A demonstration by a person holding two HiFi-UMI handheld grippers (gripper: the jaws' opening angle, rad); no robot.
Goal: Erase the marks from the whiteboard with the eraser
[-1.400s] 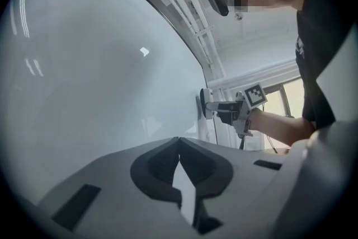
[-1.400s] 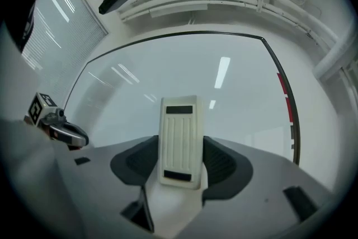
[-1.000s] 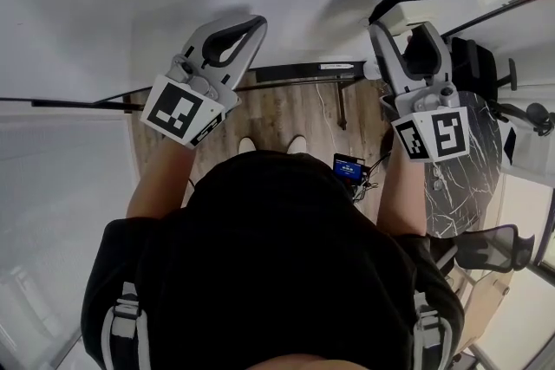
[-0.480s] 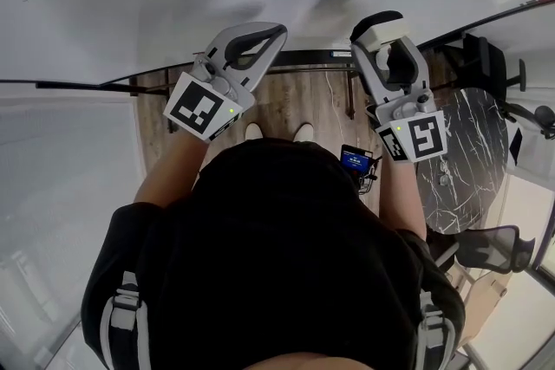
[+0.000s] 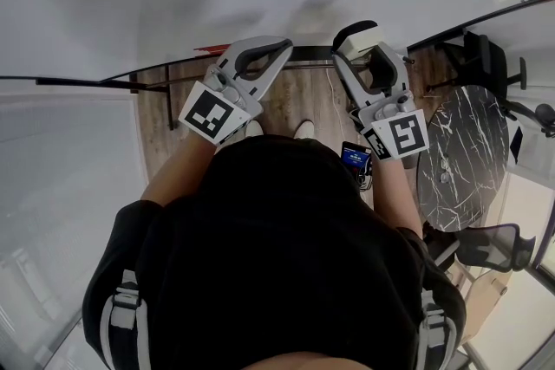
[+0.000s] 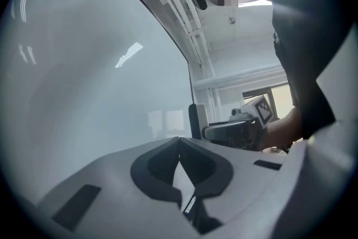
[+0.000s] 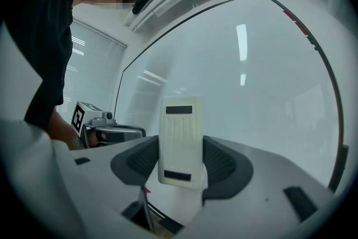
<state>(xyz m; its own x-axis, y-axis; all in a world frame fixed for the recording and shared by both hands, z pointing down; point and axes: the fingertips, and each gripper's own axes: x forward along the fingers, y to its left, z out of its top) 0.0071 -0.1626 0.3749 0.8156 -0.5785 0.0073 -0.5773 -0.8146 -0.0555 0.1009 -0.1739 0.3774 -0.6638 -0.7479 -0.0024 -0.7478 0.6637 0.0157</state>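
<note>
Wiping seems in hand: our right gripper (image 7: 180, 168) clamps the eraser (image 7: 179, 137), and our left gripper (image 6: 179, 145) is closed on nothing. Next we should press it flat on the whiteboard (image 7: 251, 87).

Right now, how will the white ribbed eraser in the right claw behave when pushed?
White ribbed plastic eraser looks rigid and light, a slim moulded shell. Held only by its lower half, it may pivot against the whiteboard.

The eraser (image 7: 179, 140) stands upright, a cream block with a ridged face and two dark strips, pinched at its sides in the right gripper (image 7: 180, 157). The whiteboard (image 7: 263, 92) rises close behind it, dark-framed and glossy, catching streaks of ceiling light.
</note>
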